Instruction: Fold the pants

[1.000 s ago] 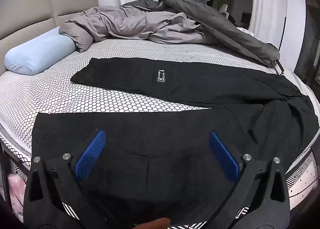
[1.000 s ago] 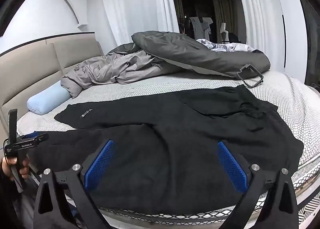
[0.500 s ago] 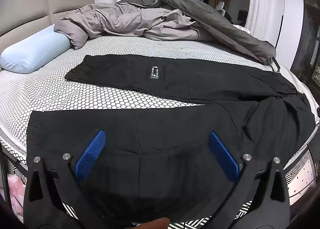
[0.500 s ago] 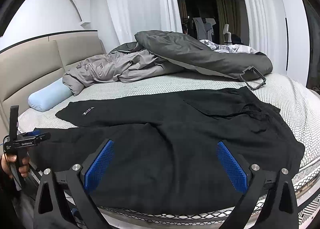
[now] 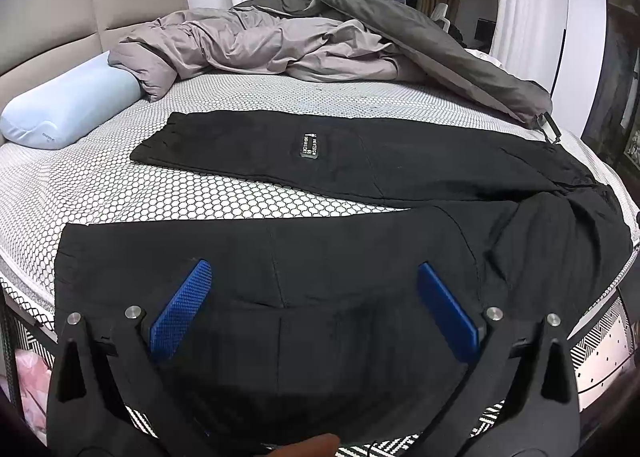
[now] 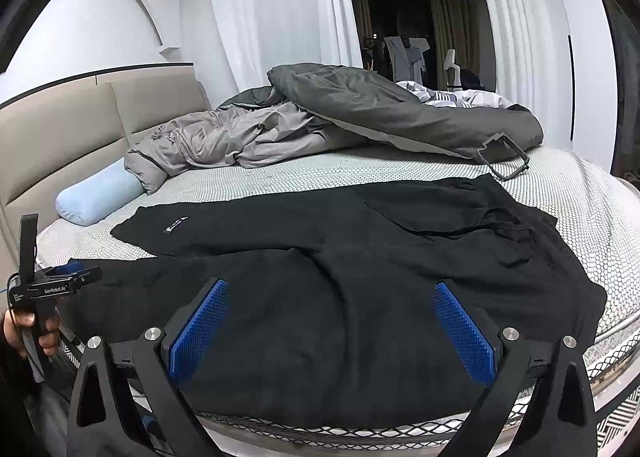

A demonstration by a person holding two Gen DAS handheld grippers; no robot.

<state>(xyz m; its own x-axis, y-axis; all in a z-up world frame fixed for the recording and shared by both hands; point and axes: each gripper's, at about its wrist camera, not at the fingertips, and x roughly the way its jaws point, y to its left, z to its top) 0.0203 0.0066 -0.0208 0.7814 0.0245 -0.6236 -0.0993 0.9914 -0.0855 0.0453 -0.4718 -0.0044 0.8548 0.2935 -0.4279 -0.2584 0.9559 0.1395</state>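
My left gripper (image 5: 312,297) hangs with its jaws spread wide, nothing between the blue pads (image 5: 180,307), above the near leg of the black pants (image 5: 360,241). My right gripper (image 6: 332,321) is just as wide apart and empty, poised over the same dark cloth nearer the waist end.

The pants lie spread flat on the bed (image 5: 120,197), whose cover has a white honeycomb pattern. The 2 legs run toward my left, splayed apart with a wedge of bedcover showing between them; the waist is bunched at my right, close to the mattress edge. The far leg carries a small white-printed label (image 5: 309,145). The near leg reaches the front edge of the mattress.

Beyond the pants sit a pale blue bolster pillow (image 5: 68,113) against the beige headboard (image 6: 60,145), and a rumpled grey duvet (image 5: 260,45). In the right view, my hand (image 6: 24,331) grips the left gripper's handle beside the near cuff.
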